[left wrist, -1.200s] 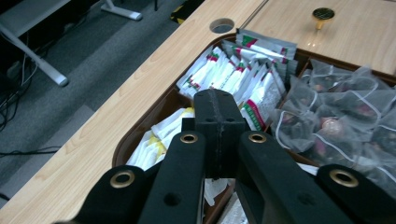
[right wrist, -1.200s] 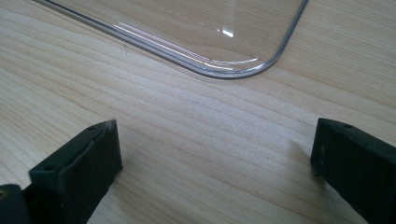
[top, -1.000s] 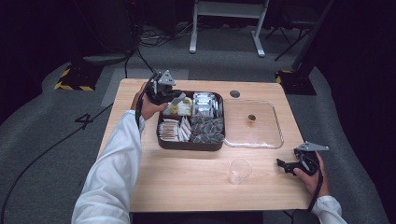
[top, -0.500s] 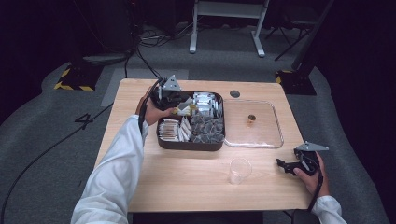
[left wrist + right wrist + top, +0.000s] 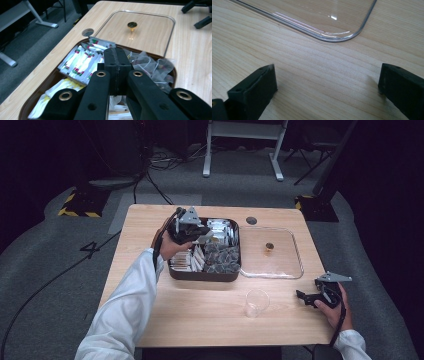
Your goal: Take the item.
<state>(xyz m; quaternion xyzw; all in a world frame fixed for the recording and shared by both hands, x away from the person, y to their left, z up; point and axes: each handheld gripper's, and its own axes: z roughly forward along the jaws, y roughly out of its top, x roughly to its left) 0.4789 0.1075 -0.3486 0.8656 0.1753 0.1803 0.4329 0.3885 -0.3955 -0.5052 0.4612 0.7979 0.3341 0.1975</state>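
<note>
Sachets point(image 5: 82, 61) lie just beyond our closed, empty left gripper point(image 5: 117, 60), poised to pick; our right gripper point(image 5: 325, 82) rests wide open, idle.

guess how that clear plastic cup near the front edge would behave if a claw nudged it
The clear cup looks thin-walled and empty, so probably very light. Standing upright on smooth wood, it would likely slide or tip easily, then roll. A hard squeeze might dent it.
</note>
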